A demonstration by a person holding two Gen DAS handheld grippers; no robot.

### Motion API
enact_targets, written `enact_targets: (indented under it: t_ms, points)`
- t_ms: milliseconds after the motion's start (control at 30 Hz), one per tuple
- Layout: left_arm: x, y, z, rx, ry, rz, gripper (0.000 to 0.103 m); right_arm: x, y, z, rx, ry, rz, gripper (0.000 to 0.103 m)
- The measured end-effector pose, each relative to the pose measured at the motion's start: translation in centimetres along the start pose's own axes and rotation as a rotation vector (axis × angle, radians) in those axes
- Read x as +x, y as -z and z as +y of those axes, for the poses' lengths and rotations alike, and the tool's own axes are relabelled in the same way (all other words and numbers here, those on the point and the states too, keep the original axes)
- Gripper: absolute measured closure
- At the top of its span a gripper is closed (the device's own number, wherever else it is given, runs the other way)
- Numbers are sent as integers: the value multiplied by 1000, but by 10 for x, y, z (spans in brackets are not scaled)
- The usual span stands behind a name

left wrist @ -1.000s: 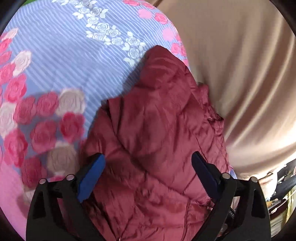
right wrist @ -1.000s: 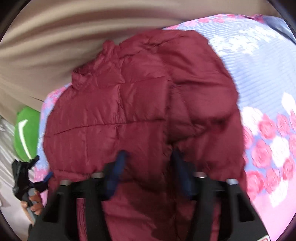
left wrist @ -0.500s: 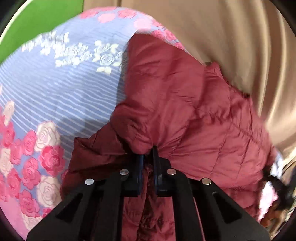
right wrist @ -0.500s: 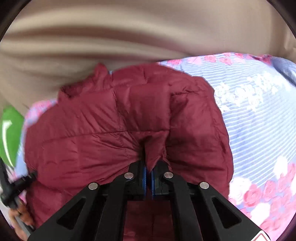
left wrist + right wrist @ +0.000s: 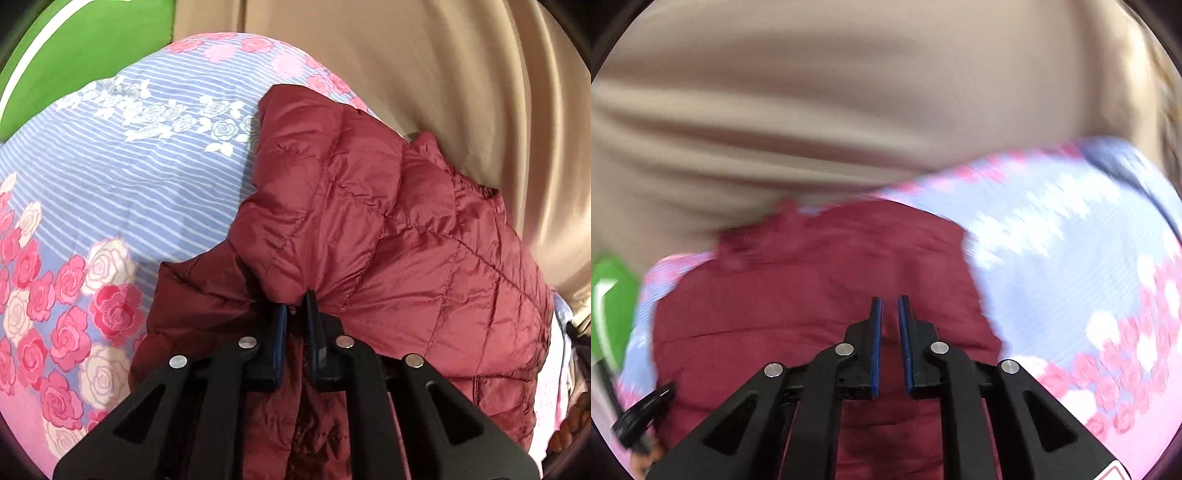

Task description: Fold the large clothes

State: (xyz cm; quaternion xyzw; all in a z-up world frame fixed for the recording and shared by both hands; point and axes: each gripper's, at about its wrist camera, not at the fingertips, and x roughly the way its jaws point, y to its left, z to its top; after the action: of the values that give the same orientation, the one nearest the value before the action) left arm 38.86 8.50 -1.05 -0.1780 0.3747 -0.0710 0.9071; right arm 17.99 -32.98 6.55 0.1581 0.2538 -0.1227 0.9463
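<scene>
A dark red quilted jacket lies bunched on a flowered bedspread. My left gripper is shut on a gathered fold at the jacket's near edge, and the fabric puckers around the pads. In the blurred right wrist view the jacket lies flatter below my right gripper. That gripper's jaws are opening: a narrow gap shows between the blue pads, and no fabric is pinched there. The left gripper's black frame shows at the lower left of that view.
A beige curtain hangs right behind the bed's far edge. A green object sits beyond the bedspread's corner. Bare bedspread stretches to the right of the jacket.
My left gripper went from wide open to shut on a jacket fold. The right gripper pinched the jacket half a second ago, then let go and rose, with its pads now apart.
</scene>
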Motion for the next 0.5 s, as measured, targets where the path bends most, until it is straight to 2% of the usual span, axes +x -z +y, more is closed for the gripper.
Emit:
enact_targets:
  t_ms: [100,200,367,467,500]
  points:
    - [-2,1,2,-9,7,0,93,-3,-5,67,-164,-116,36,90]
    - [-1,0,6,-24,19,2,93,26,8,142,-311,-264,150,90]
    - [-5,2,15,-49,43,8,93,81,41,221,-442,-300,256,90]
    - [-5,2,16,-52,47,9,93,105,56,247,-473,-278,290,90]
    - [-5,2,17,-54,49,10,93,118,60,255,-492,-255,288,94]
